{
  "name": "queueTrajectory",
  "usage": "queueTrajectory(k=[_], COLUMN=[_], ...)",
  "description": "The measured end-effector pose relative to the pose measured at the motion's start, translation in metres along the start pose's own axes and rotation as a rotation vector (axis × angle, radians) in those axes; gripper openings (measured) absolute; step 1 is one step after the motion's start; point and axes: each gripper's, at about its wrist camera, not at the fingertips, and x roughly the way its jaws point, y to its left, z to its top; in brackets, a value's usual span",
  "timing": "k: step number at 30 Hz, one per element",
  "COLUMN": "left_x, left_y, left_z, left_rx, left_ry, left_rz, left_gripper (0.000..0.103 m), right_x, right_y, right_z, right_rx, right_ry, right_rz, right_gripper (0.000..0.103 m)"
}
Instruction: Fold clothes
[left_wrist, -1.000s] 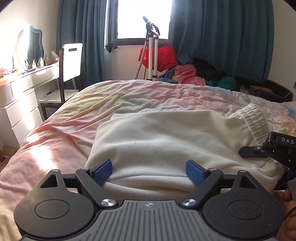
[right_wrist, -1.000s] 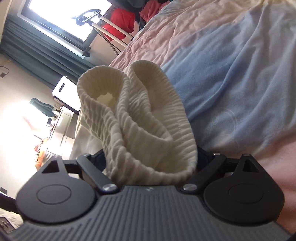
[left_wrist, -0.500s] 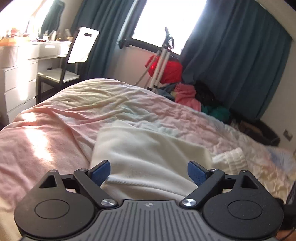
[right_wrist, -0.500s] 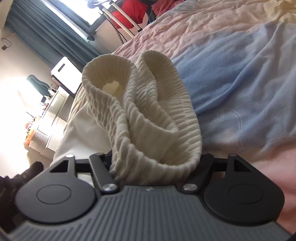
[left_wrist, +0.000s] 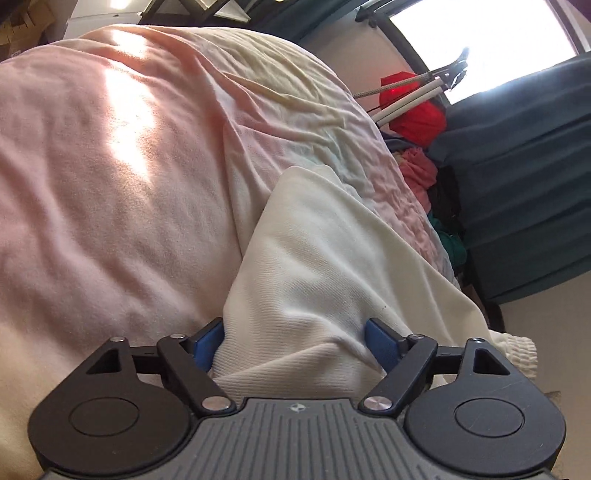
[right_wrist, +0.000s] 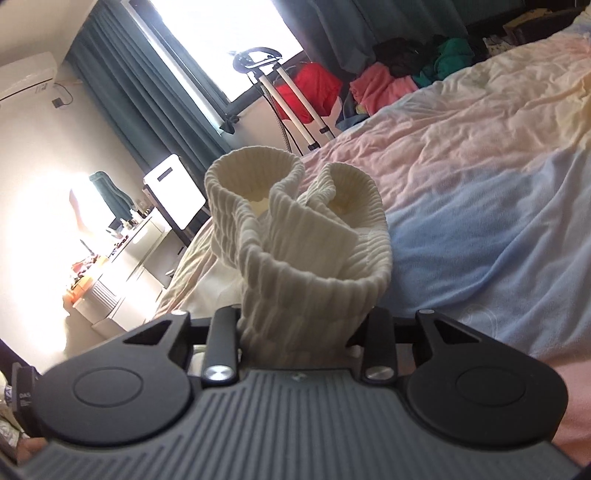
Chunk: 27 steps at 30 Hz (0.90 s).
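left jaws: the left gripper (left_wrist: 295, 345) has its blue pads (left_wrist: 207, 345) on either side of a bunched fold of the cream ribbed-knit garment (left_wrist: 314, 258), and they're closing in. The cloth fills the gap and looks pressed at both pads, so I'd call it a grip that's just forming.

right jaws: the right gripper (right_wrist: 303, 332) is fairly narrow and closing too, clamped around the thick ribbed cream cuffs (right_wrist: 295, 229), which stand up out of the jaws in two loops.

where the garment is: lying on the pink, yellow and blue pastel bedspread (left_wrist: 110, 184), the body draped flat and running away from the left gripper. One cuff end peeks out at the right edge of the left view.

step in hand (my guess): getting both ends pinched so the piece can be lifted and laid over itself.

how to do it well: let both sets of jaws finish closing before any pull, or the knit slips out. Grab only the garment, not the bedspread under it. Keep both hands at an even height so the fold edge comes out straight.

watch out for: the cuffs are bulky and springy, so a shallow bite could pop off.

background: teal curtains (right_wrist: 155, 99) and a pile of red and pink clothes (right_wrist: 369, 88) past the bed, nothing in the way.
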Motion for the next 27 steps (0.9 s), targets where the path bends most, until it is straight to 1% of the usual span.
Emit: queueTrajectory(k=[1, 3, 4, 6, 8, 10, 12, 14, 15, 18, 22, 25, 27], left_x=[-0.001, -0.006, -0.009, -0.019, -0.028, -0.037, -0.038, -0.039, -0.032, 0.001, 0.082, 0.154, 0.200], left_y=[0.004, 0.007, 0.006, 0.000, -0.009, -0.029, -0.058, -0.088, -0.108, -0.175, -0.280, -0.352, -0.391], left_z=[0.001, 0.002, 0.003, 0.005, 0.006, 0.004, 0.000, -0.004, -0.006, -0.015, -0.034, -0.048, -0.058], left_rx=[-0.018, -0.034, -0.028, -0.020, -0.032, -0.006, 0.033, 0.072, 0.098, 0.180, 0.290, 0.331, 0.345], left_ry=[0.001, 0.009, 0.015, 0.030, 0.046, 0.046, 0.048, 0.051, 0.058, 0.093, 0.173, 0.231, 0.261], left_rz=[-0.007, -0.029, -0.045, -0.095, -0.161, -0.203, -0.220, -0.237, -0.247, -0.276, -0.284, -0.302, -0.316], left_gripper=[0.073, 0.064, 0.062, 0.053, 0.049, 0.047, 0.046, 0.046, 0.046, 0.045, 0.045, 0.045, 0.045], right_x=[-0.002, -0.008, -0.012, -0.023, -0.039, -0.055, -0.070, -0.084, -0.092, -0.113, -0.131, -0.131, -0.131], right_y=[0.005, 0.017, 0.022, 0.031, 0.035, 0.031, 0.024, 0.009, 0.002, -0.035, -0.100, -0.153, -0.188], right_z=[0.001, 0.003, 0.005, 0.011, 0.020, 0.034, 0.049, 0.067, 0.077, 0.115, 0.176, 0.216, 0.243], right_rx=[-0.023, -0.063, -0.078, -0.099, -0.099, -0.071, -0.037, -0.003, 0.014, 0.062, 0.136, 0.198, 0.240], right_ry=[-0.012, -0.042, -0.058, -0.098, -0.146, -0.176, -0.192, -0.209, -0.218, -0.261, -0.296, -0.300, -0.301], right_rz=[0.006, 0.023, 0.033, 0.055, 0.075, 0.085, 0.088, 0.073, 0.064, 0.013, -0.084, -0.170, -0.229], right_gripper=[0.036, 0.036, 0.036, 0.035, 0.035, 0.035, 0.035, 0.035, 0.035, 0.035, 0.035, 0.035, 0.035])
